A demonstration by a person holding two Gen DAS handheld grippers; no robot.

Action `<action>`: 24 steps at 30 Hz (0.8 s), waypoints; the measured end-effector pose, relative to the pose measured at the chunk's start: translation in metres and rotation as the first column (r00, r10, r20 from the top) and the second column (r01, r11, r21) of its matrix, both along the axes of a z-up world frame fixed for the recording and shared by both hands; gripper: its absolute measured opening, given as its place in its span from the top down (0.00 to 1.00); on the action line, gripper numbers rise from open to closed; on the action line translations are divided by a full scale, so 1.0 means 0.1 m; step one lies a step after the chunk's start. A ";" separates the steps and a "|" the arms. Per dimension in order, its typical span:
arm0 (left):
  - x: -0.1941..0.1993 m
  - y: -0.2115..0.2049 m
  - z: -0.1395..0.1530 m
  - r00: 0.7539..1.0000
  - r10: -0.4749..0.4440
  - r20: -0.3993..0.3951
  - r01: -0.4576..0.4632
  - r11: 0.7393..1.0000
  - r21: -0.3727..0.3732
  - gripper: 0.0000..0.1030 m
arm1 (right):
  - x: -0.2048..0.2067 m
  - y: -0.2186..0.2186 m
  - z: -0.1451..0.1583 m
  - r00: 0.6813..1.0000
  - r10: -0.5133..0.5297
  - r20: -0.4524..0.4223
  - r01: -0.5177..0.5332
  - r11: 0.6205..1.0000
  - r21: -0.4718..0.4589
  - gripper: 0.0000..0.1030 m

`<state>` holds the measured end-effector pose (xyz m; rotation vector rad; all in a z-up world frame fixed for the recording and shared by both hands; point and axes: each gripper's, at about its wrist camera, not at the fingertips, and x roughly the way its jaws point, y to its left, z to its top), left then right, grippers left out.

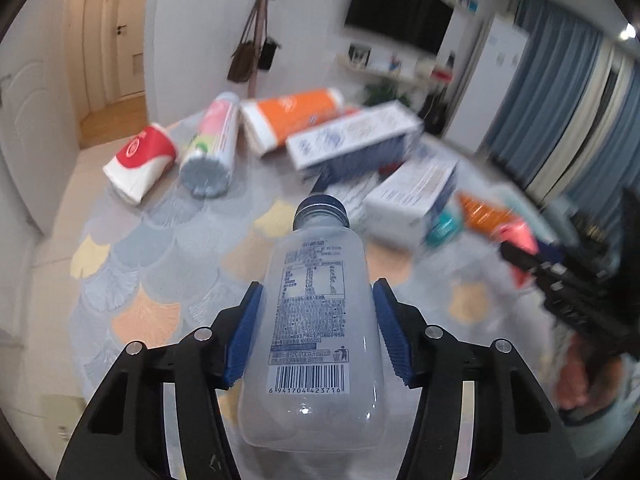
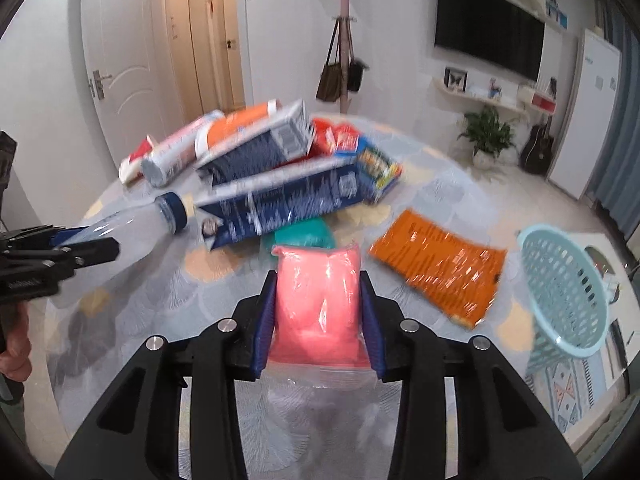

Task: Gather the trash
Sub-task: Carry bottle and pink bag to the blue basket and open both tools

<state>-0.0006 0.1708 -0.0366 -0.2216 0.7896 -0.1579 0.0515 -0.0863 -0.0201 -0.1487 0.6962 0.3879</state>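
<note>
My left gripper is shut on a clear plastic bottle with a dark blue cap, held above the table; it also shows at the left of the right wrist view. My right gripper is shut on a pink plastic packet, held above the table; it shows blurred at the right of the left wrist view. A light blue mesh basket stands tilted off the table's right side.
On the patterned tablecloth lie a red and white paper cup, a pink tube, an orange and white pack, blue and white cartons, a teal item and an orange wrapper.
</note>
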 end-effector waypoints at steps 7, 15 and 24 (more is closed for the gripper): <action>0.06 -0.28 0.51 0.983 -0.092 0.157 0.117 0.981 -0.158 0.48 | -0.01 -0.33 0.37 0.981 -0.136 0.142 0.133 0.991 0.030 0.66; 0.49 -1.06 0.93 0.934 -0.215 0.285 0.279 0.938 -0.204 0.47 | 0.27 -1.08 0.68 0.921 -0.323 0.218 0.311 0.946 0.088 0.66; 1.27 -2.35 1.10 0.891 -0.366 0.268 0.409 0.904 -0.126 0.47 | 0.70 -2.11 0.62 0.836 -0.518 0.181 0.505 0.855 0.114 0.66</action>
